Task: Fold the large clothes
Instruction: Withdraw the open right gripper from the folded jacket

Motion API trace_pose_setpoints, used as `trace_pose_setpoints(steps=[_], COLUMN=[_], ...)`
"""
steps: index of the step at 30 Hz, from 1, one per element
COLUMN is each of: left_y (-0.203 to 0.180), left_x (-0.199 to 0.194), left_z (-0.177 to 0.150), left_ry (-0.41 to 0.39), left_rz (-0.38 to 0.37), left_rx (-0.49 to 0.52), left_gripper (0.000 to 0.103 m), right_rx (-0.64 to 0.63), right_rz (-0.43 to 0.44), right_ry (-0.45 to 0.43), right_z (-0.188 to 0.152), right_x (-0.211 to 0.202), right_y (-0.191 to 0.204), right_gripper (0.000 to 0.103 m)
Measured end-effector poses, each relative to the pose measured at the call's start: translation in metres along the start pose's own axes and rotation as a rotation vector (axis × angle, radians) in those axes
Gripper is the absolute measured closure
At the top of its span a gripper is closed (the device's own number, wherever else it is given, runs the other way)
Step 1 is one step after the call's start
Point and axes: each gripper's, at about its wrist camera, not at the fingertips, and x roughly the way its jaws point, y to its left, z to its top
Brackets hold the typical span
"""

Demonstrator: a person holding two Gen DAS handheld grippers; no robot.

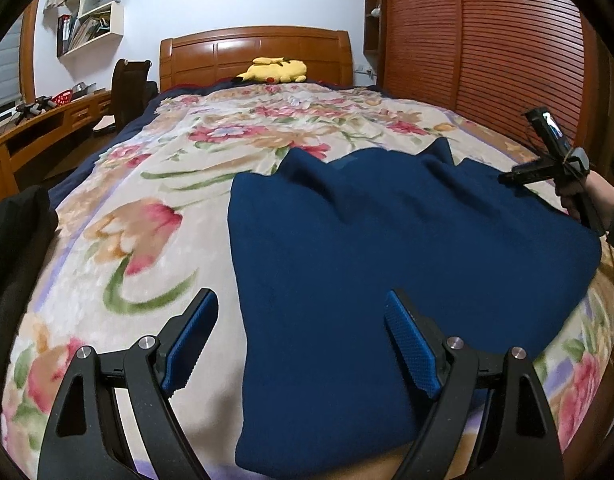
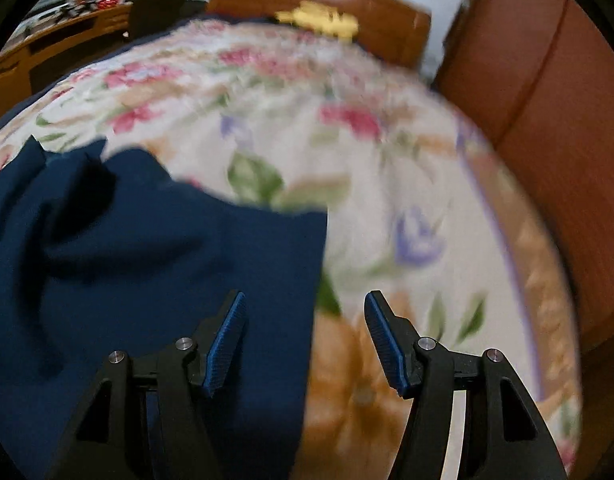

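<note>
A large dark blue garment point(image 1: 387, 240) lies spread on the floral bedspread point(image 1: 155, 184), rumpled along its far edge. My left gripper point(image 1: 301, 304) is open and empty, hovering over the garment's near left edge. My right gripper point(image 2: 305, 308) is open and empty over the garment's right edge point(image 2: 167, 260); that view is blurred. The right gripper also shows in the left wrist view point(image 1: 543, 168), held in a hand at the garment's far right side.
A yellow plush toy point(image 1: 273, 70) lies by the wooden headboard point(image 1: 255, 46). A slatted wooden wardrobe point(image 1: 487, 52) stands along the right. A desk point(image 1: 47, 120) and dark chair point(image 1: 129, 88) stand left. A black cloth point(image 1: 15, 248) lies at the bed's left edge.
</note>
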Motion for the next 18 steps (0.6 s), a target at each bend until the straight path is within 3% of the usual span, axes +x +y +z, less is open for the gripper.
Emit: trace_pose_setpoints(steps=[2, 4, 5, 6, 9, 11, 16, 18], left_y=[0.001, 0.002, 0.002, 0.002, 0.000, 0.000, -0.001, -0.001], left_x=[0.002, 0.004, 0.005, 0.006, 0.006, 0.004, 0.002, 0.001], left_z=[-0.003, -0.005, -0.006, -0.006, -0.009, -0.012, -0.015, -0.016], left_ry=[0.011, 0.020, 0.023, 0.024, 0.018, 0.004, -0.019, -0.025], left_rz=[0.008, 0.016, 0.018, 0.018, 0.014, 0.004, 0.021, 0.027], left_rx=[-0.003, -0.005, -0.005, -0.004, 0.004, 0.008, 0.003, 0.001], left_gripper=[0.017, 0.017, 0.017, 0.017, 0.017, 0.017, 0.017, 0.017], right_rx=[0.047, 0.085, 0.076, 0.051, -0.028, -0.011, 0.014, 0.033], right_rz=[0.042, 0.131, 0.152, 0.151, 0.004, -0.095, -0.120, -0.136], right_ry=[-0.007, -0.017, -0.021, -0.025, -0.094, -0.101, -0.071, -0.101], right_z=[-0.001, -0.001, -0.001, -0.002, -0.008, -0.011, -0.019, -0.021], right_x=[0.003, 0.002, 0.001, 0.000, -0.018, -0.021, -0.028, -0.044], right_y=[-0.008, -0.011, -0.010, -0.007, -0.005, -0.013, -0.017, -0.014], right_gripper=[0.041, 0.060, 0.084, 0.098, 0.100, 0.100, 0.099, 0.091])
